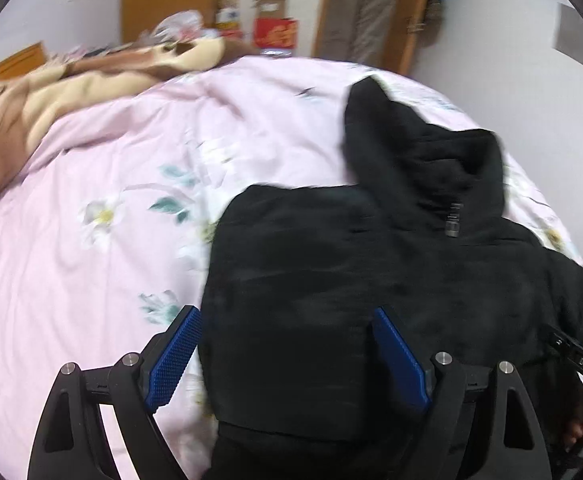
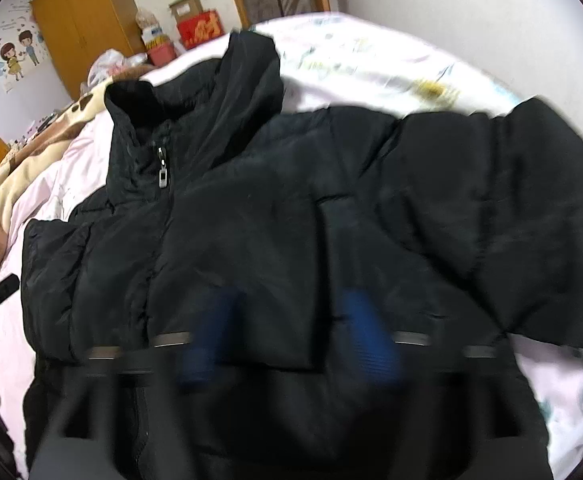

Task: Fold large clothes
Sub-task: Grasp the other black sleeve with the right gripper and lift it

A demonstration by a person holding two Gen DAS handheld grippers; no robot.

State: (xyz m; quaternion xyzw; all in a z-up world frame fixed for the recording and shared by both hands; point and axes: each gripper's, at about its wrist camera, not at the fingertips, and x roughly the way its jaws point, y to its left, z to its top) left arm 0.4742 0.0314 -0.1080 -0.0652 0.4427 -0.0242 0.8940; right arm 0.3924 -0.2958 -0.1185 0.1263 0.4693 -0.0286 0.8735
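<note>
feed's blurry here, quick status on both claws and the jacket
Left claw open, empty, over the black padded jacket. Right claw blurred above the jacket, grip unclear. Jacket flat on pink floral bedspread, zipped. Nothing in the way.

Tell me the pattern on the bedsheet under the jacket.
Pink bedsheet with white flowers and green leaves; left wrist view.

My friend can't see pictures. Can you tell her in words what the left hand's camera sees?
A black puffy jacket lies on a bed with a pink flowered sheet, its zipped collar pointing away. The left gripper hangs open over the jacket's edge, holding nothing. A tan and brown blanket is bunched at the bed's far side.
</note>
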